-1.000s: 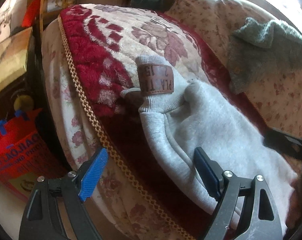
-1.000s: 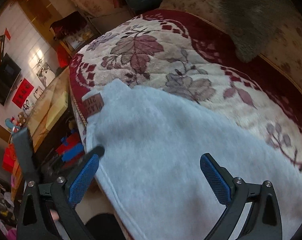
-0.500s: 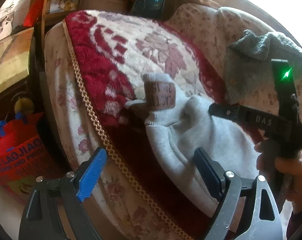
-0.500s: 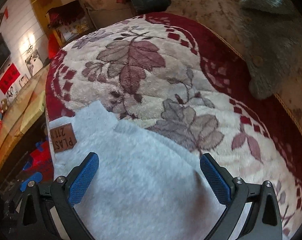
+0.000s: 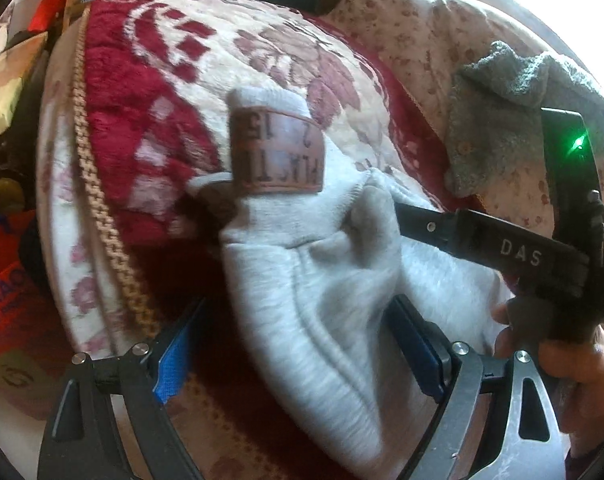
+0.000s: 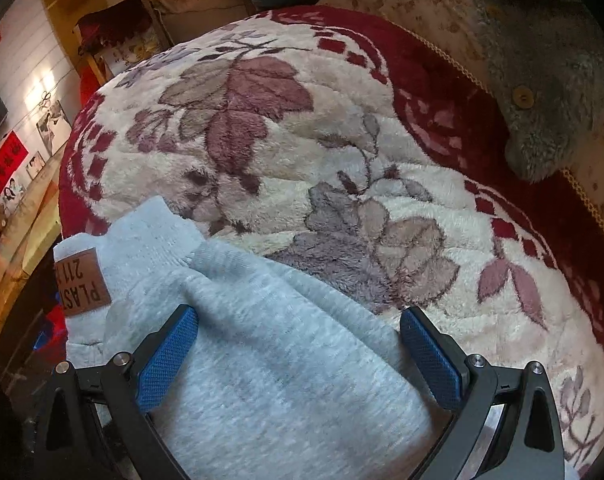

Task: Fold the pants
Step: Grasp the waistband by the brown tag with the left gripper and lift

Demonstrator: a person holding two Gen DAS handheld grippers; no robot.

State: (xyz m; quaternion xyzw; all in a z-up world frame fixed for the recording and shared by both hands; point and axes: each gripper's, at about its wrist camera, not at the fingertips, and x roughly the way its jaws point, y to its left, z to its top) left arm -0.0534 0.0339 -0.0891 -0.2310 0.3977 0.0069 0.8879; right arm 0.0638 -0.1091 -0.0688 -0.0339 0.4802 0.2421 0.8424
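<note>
floral plush blanket [image 6: 262, 120], grey towel [image 5: 502, 120], red bag [image 5: 6, 300]

Light grey fleece pants [image 6: 286, 364], brown patch at ribbed cuff, rumpled on floral blanket

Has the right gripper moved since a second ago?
Yes. The right gripper has come in from the right edge of the left wrist view, toward the brown patch on the grey pants.
</note>
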